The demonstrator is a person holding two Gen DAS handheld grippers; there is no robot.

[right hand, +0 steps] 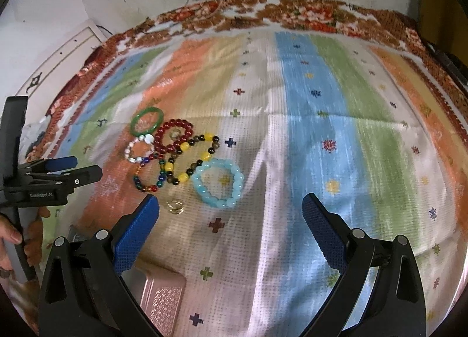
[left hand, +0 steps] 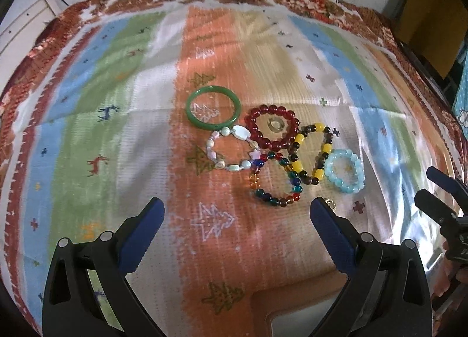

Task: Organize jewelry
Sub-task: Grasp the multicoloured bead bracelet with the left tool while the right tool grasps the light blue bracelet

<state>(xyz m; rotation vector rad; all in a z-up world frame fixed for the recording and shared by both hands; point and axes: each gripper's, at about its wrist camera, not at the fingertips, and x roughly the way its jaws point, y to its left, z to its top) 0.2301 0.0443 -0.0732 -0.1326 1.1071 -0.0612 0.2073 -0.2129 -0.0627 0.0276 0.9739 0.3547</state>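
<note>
Several bracelets lie clustered on the striped cloth: a green bangle (left hand: 213,110), a dark red bead bracelet (left hand: 272,127), a pastel stone bracelet (left hand: 231,148), a multicolour glass bead bracelet (left hand: 275,181), a yellow-and-brown bead bracelet (left hand: 313,154) and a light blue bead bracelet (left hand: 346,170). A small ring (left hand: 275,126) lies inside the red bracelet. Another small ring (right hand: 175,206) lies near the right gripper's left finger. My left gripper (left hand: 237,214) is open and empty, just short of the cluster. My right gripper (right hand: 231,214) is open and empty, near the blue bracelet (right hand: 218,187).
The striped cloth (right hand: 307,138) covers the table, with a red floral border (right hand: 292,12) at the far edge. A pink box (right hand: 162,296) sits by the near edge under the right gripper. A wall and cables stand behind.
</note>
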